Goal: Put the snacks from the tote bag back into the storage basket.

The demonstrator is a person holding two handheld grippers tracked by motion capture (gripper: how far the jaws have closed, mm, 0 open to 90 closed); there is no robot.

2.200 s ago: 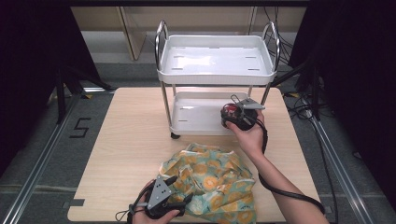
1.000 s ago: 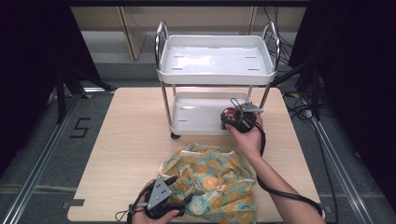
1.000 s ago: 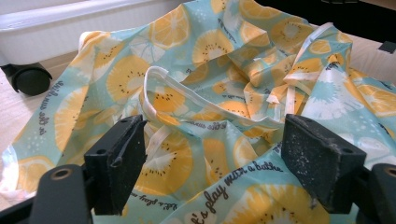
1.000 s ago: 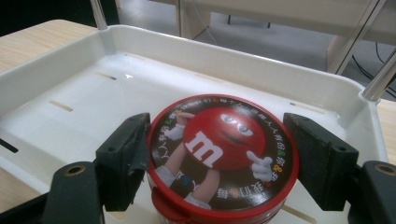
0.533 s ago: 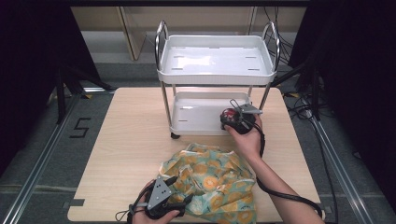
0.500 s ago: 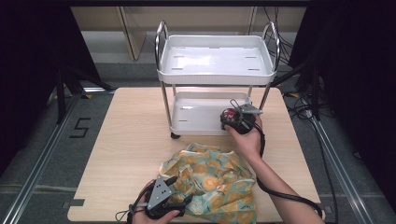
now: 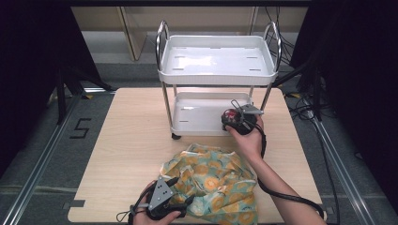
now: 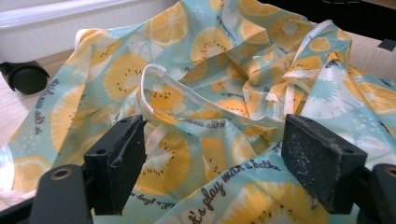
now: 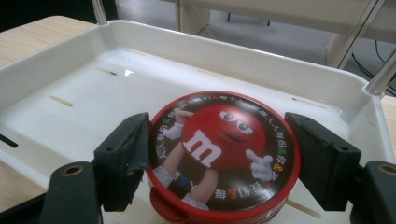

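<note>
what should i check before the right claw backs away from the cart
1. Round red tin sits flat on the cart's lower shelf: ok.
2. Right claw pads clear of the tin: cannot tell, both sit right at its rim.
3. Tin well inside the shelf wall: ok, it is on the shelf floor with the wall beyond it.
4. Shelf floor beside the tin free of other items: ok.
5. Left claw open, not pinching the fruit-print bag: ok, the fabric lies loose between wide jaws.
</note>
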